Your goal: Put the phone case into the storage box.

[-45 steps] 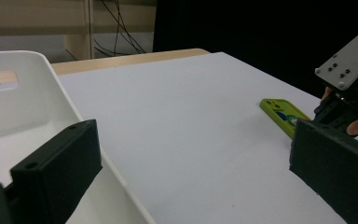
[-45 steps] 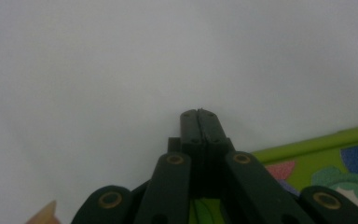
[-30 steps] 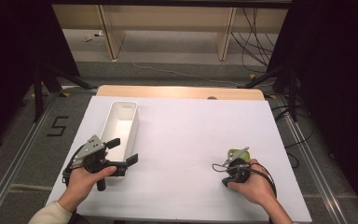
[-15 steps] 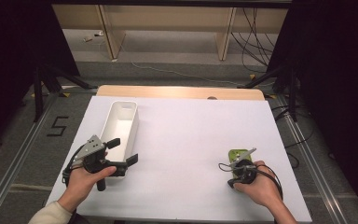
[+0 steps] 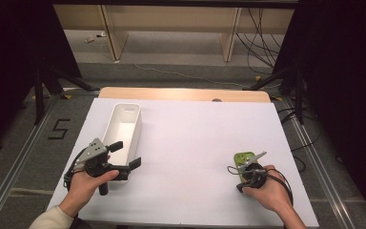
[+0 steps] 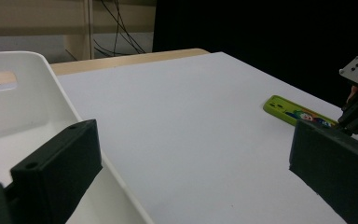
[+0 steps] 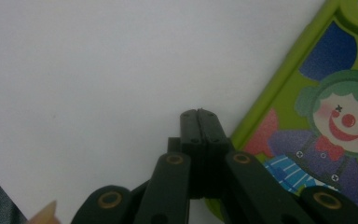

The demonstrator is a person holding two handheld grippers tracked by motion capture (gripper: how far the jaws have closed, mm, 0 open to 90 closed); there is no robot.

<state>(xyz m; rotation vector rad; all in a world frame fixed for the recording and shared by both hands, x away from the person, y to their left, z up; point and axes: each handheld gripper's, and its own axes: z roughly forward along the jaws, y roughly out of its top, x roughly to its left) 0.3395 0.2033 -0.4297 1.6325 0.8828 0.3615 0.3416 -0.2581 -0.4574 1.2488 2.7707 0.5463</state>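
Green clown phone case [image 7: 326, 112] flat on table [image 5: 195, 143]; right gripper [image 7: 199, 114] pressed together beside its edge, empty. Left gripper [image 6: 191, 172] spread beside white bin [image 5: 124, 126]. Part right jaws, straddle case edge, then pinch.

In the right gripper view, the right gripper [image 7: 199, 113] has its two black jaws pressed flat together with nothing between them, tips down close to the white tabletop [image 7: 98, 60]. Just beside the tips lies a lime-green phone case [image 7: 326, 116] printed with a clown, its long edge running diagonally toward the upper right corner.
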